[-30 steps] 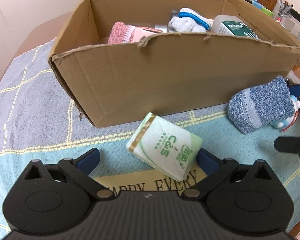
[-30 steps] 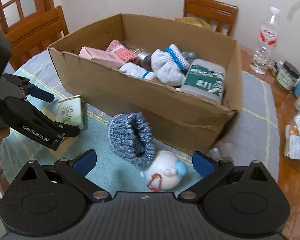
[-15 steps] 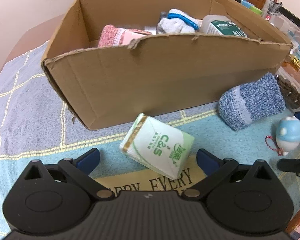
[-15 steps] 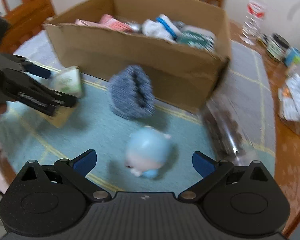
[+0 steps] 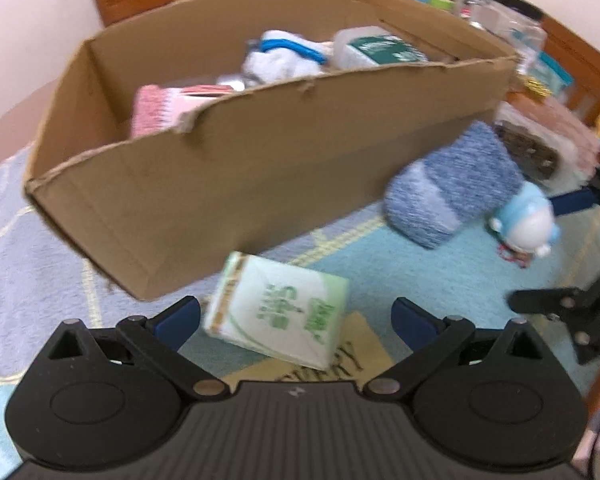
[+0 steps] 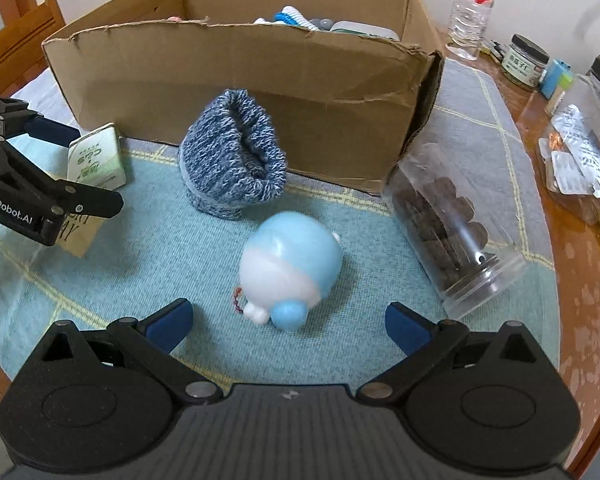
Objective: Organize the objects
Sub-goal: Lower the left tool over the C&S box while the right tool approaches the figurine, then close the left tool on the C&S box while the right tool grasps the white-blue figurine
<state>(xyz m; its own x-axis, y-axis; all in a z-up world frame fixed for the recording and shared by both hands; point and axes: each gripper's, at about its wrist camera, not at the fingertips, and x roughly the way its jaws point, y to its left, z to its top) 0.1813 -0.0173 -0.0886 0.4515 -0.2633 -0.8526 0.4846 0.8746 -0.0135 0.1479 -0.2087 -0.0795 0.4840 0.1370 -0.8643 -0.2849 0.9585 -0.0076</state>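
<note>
straddling green-white tissue pack point(image 5: 278, 312), left gripper point(image 5: 296, 316) jaws apart; right gripper point(image 6: 286, 322) apart round blue-white round toy point(image 6: 288, 268), nr cardboard box point(image 6: 236, 80) front edge.

Round blue and white plastic toy point(image 6: 290, 270), tipped over near fuzzy blue knitted sock point(image 6: 232, 156); green and white tissue pack point(image 5: 278, 310) tilted beside big brown cardboard box point(image 6: 236, 80).

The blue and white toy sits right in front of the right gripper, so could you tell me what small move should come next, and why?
Probably ease the right gripper forward and down until its open fingers straddle the blue and white toy. The toy lies on the mat, outside the cardboard box, centred just ahead of the fingertips and not yet between them.
</note>
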